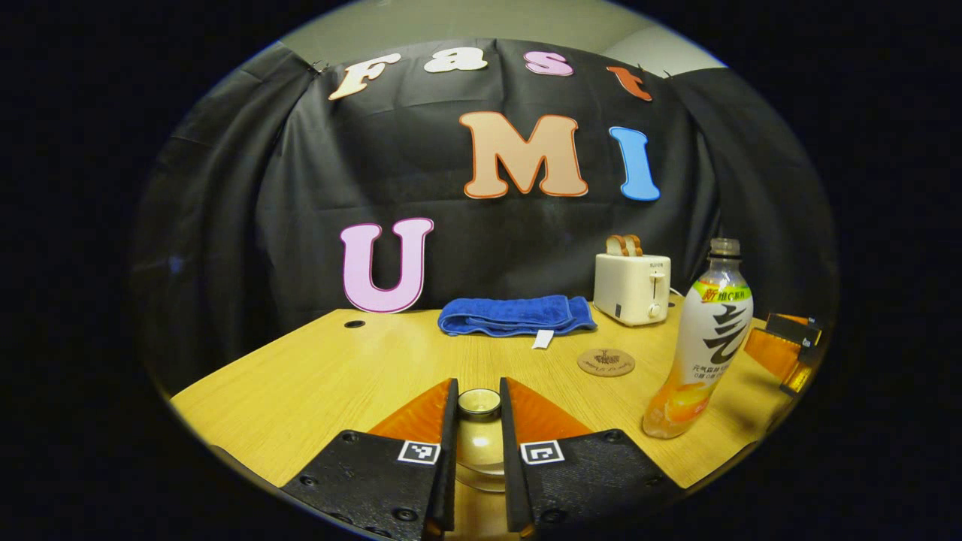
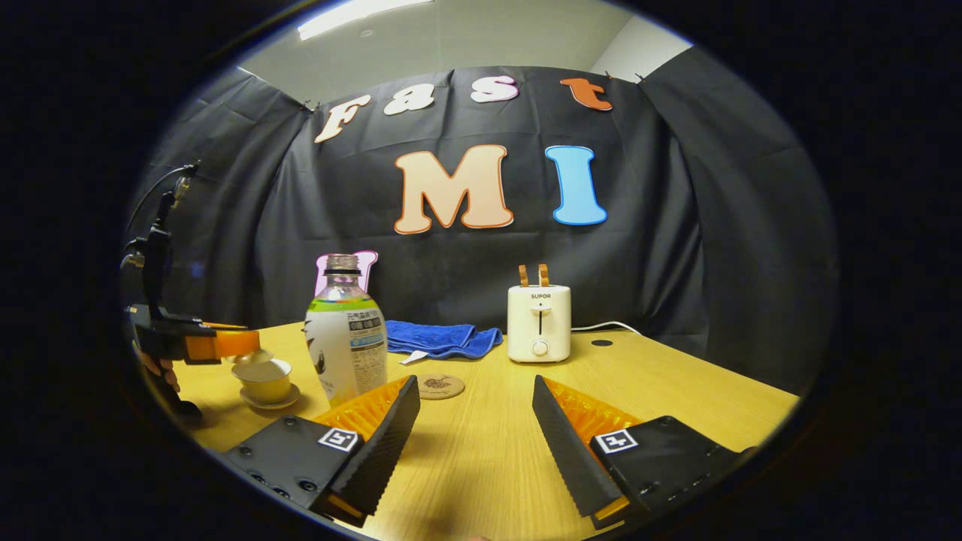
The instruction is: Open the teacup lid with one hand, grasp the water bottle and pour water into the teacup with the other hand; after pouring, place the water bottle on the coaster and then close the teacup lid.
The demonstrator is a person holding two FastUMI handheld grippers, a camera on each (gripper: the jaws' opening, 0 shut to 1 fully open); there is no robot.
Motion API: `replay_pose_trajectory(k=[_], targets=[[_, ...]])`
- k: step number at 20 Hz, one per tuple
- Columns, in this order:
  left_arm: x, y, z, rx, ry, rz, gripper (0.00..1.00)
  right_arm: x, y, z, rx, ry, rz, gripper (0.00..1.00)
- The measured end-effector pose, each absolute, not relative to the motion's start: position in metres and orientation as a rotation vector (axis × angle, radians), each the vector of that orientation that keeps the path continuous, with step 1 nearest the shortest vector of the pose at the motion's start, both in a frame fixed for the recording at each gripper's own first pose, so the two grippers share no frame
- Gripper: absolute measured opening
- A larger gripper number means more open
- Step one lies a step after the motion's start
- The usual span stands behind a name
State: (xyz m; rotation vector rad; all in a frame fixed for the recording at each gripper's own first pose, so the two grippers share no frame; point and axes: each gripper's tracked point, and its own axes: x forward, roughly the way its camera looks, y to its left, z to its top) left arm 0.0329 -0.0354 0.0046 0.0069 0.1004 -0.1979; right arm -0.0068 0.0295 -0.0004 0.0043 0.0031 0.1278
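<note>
1. Left gripper (image 1: pixel 479 421) has its two fingers nearly together, and the knob of the teacup lid (image 1: pixel 479 403) sits between them; in the right gripper view the same gripper (image 2: pixel 225 344) holds the lid (image 2: pixel 252 356) just above the teacup (image 2: pixel 263 379), apart from the cup.
2. Right gripper (image 2: pixel 475 421) is wide open above the wooden table (image 2: pixel 676 391) and holds nothing.
3. The teacup stands on its saucer (image 2: pixel 268 399) at the left side of the table.
4. The water bottle (image 2: pixel 346 334) stands upright beside the teacup, close to the right gripper's left finger.
5. The round coaster (image 2: pixel 440 386) lies bare, near the bottle.
6. Behind are a folded blue towel (image 2: pixel 443 338) and a white toaster (image 2: pixel 539 323).
</note>
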Motion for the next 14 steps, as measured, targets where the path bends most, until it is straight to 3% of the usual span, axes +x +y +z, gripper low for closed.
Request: replay_pose_trajectory(k=[7, 13, 14], targets=[[0.024, 0.0, 0.024, -0.008, 0.049, -0.143, 0.24, -0.022, 0.067, -0.002, 0.01, 0.01, 0.248, 0.98], [0.016, 0.02, 0.019, -0.025, 0.05, -0.117, 0.24, -0.025, 0.096, -0.003, 0.011, 0.016, 0.312, 0.94], [0.015, 0.022, 0.016, -0.026, 0.05, -0.114, 0.24, -0.025, 0.1, -0.002, 0.011, 0.017, 0.317, 1.0]])
